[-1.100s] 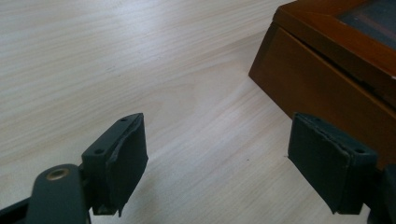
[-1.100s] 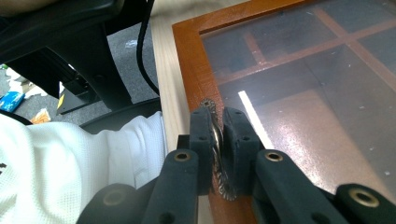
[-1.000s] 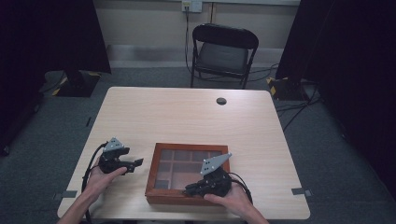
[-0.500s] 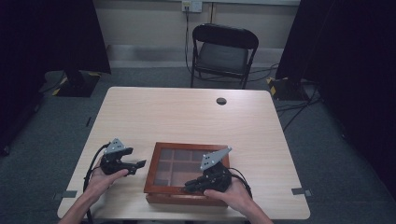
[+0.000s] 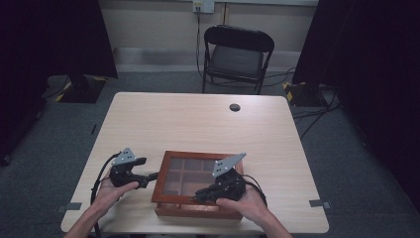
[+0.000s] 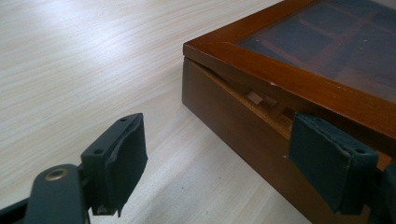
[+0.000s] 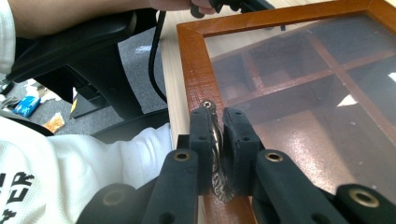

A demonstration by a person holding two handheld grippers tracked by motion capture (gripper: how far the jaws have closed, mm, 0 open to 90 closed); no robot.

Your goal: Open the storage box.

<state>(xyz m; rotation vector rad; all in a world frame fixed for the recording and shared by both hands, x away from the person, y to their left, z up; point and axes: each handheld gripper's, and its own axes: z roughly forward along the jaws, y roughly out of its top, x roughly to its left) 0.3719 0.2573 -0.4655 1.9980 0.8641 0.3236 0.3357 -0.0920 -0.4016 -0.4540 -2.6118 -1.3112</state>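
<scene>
A brown wooden box (image 5: 163, 179) with a glass-paned lid (image 5: 198, 171) sits at the table's near edge. My right gripper (image 5: 201, 195) reaches over the lid's front rail. In the right gripper view that gripper (image 7: 217, 126) is shut on the lid's small metal handle (image 7: 214, 140), fixed to the lid frame (image 7: 192, 65). My left gripper (image 5: 151, 176) sits at the box's left side. In the left gripper view it (image 6: 215, 154) is open, one pad (image 6: 329, 163) close against the box wall (image 6: 233, 116). A narrow gap shows under the lid (image 6: 289, 74) there.
Bare light-wood table (image 5: 198, 124) stretches beyond the box, with a small black round cap (image 5: 235, 107) near the far edge. A black folding chair (image 5: 236, 54) stands behind the table. A white sleeve (image 7: 70, 154) and a dark seat lie beside the table's near edge.
My left gripper has edged slightly right toward the box's side. The right gripper has stayed at the lid's front rail.
</scene>
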